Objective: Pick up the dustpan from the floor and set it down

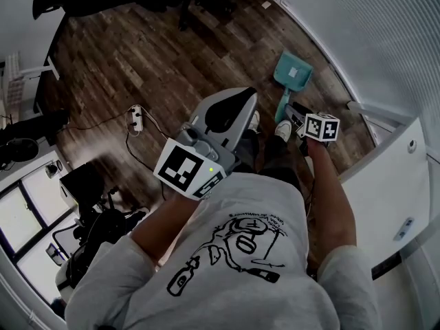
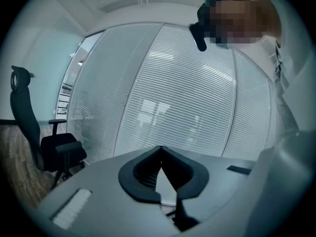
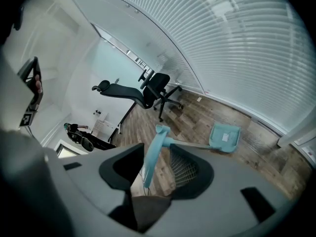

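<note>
A teal dustpan [image 1: 293,72] lies with its pan on the wooden floor by the blind-covered wall, its long handle [image 1: 282,106] running back towards my feet. My right gripper [image 1: 297,114] is at the handle's upper end. In the right gripper view the pan [image 3: 224,136] is on the floor ahead, and the handle [image 3: 153,157] stands between the jaws of the right gripper [image 3: 154,152]. The jaws are apart, with floor showing beside the handle, so it is open. My left gripper [image 1: 232,107] hangs in front of my body, shut and empty, its tips [image 2: 161,149] meeting towards the blinds.
The white blinds [image 1: 371,26] line the wall just behind the dustpan. A white door panel [image 1: 392,177] stands at the right. A power strip [image 1: 136,117] with its cable lies on the floor to the left. Black office chairs [image 3: 148,90] stand farther back.
</note>
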Tool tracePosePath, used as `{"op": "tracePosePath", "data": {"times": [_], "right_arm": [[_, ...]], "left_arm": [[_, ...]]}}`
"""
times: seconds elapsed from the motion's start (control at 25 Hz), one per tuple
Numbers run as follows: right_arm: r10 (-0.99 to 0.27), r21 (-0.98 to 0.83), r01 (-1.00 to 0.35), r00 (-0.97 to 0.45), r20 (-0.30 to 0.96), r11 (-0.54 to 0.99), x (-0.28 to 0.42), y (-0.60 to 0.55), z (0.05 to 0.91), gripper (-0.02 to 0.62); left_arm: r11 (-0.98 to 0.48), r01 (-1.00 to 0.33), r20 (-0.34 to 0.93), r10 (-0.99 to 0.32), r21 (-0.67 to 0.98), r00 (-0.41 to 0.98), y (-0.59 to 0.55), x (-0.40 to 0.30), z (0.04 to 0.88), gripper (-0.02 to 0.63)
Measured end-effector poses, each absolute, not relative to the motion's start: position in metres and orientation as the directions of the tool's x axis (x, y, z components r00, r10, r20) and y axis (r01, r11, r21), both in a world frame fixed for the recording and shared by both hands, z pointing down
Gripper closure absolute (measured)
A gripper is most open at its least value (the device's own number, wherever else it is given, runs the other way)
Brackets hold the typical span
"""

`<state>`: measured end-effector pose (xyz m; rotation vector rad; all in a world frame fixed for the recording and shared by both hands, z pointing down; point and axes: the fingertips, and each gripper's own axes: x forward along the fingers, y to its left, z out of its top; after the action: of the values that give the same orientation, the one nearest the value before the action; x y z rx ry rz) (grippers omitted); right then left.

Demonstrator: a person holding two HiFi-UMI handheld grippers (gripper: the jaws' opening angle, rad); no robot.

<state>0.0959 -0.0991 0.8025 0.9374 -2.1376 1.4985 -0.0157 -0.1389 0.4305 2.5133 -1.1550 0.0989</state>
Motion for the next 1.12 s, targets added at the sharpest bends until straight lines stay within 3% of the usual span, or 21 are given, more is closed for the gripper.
{"op": "tracePosePath", "data": {"times": [0.56,1.12], "right_arm": [[-0.468,-0.522,-0.766,-0.643,0.606,0.375,0.124,-0.133,0.692,0.454],[-0.649,-0.221,-0.794,-0.595,0.474,0.567,0.116,-0.155,0.523,0.489]], "left_arm": [[-0.611,-0.742,0.166,-0.730,0.276,0.663,-0.145,-0.010,0.399,0.604],[-0.622,-0.743,0.130,-0.738,0.248,0.662,-0.141,-0.007,0.371,0.604]]}}
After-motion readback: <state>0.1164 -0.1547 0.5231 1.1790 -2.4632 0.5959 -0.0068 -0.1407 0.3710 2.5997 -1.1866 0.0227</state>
